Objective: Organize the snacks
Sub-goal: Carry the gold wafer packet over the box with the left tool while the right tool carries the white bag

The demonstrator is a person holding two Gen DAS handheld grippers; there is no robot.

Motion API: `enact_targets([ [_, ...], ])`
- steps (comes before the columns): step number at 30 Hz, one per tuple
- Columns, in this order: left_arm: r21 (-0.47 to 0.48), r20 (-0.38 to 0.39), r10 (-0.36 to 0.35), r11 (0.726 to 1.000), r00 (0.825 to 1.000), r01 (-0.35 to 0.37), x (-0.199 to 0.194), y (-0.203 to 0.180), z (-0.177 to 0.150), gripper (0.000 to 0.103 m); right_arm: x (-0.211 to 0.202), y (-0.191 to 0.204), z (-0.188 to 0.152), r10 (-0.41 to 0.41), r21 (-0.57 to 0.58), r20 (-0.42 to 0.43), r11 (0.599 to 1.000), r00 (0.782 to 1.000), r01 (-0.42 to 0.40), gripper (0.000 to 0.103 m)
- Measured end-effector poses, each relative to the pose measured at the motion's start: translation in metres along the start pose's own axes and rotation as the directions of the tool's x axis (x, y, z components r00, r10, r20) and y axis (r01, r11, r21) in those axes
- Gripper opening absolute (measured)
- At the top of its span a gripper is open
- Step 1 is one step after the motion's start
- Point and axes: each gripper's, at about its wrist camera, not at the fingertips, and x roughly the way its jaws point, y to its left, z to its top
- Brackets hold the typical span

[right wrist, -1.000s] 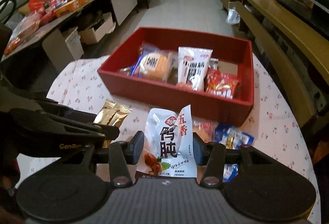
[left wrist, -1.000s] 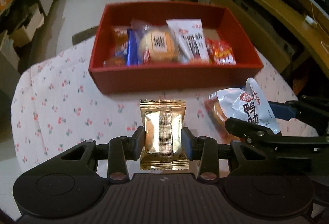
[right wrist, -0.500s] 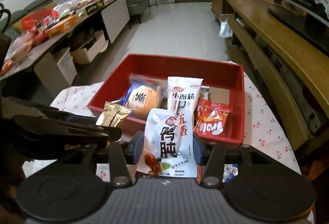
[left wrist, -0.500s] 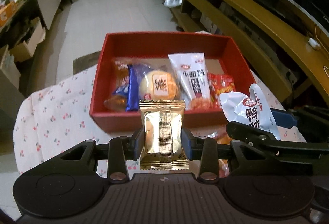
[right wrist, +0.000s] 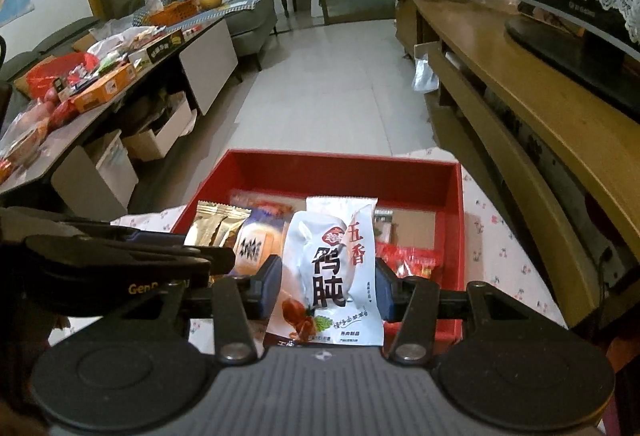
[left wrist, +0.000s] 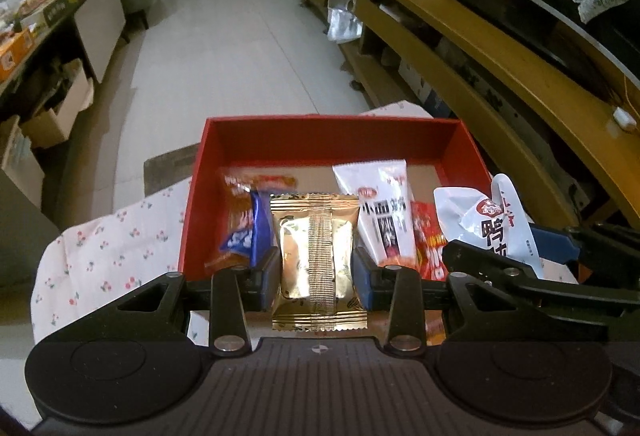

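My left gripper (left wrist: 315, 278) is shut on a gold foil snack packet (left wrist: 316, 256) and holds it over the near edge of the red box (left wrist: 320, 140). My right gripper (right wrist: 326, 284) is shut on a white duck-gizzard snack pouch (right wrist: 334, 264), also above the box's near side (right wrist: 448, 332). The pouch shows at the right of the left wrist view (left wrist: 486, 224); the gold packet shows at the left of the right wrist view (right wrist: 214, 226). Inside the box lie a white noodle-snack packet (left wrist: 384, 208), a blue packet (left wrist: 250, 232), red packets (left wrist: 428, 244) and a round cake packet (right wrist: 252, 246).
The box stands on a table with a floral cloth (left wrist: 112, 252). A wooden TV bench (left wrist: 480, 48) runs along the right. A cluttered low table (right wrist: 100, 84) with cardboard boxes under it stands at the left. Tiled floor (left wrist: 240, 48) lies beyond.
Both grippers have moved forward and up with their packets, from the table in front of the box to over the box's near edge. The box now sits lower and closer in both views.
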Motion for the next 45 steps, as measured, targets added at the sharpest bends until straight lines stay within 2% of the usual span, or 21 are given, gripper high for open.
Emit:
enact_targets([
  [16, 0.005, 0.008, 0.076, 0.997, 0.997, -0.076, 0.021, 0.005, 0.018, 0.045, 0.029, -0.001, 0.011, -0.014, -0.012, 0.005, 1.0, 1.0, 0.014, 0.063],
  [45, 0.034, -0.009, 0.167, 0.985, 0.986, -0.167, 0.051, 0.003, 0.015, 0.045, 0.073, 0.005, 0.011, -0.056, -0.05, -0.036, 0.997, 0.998, 0.054, 0.063],
])
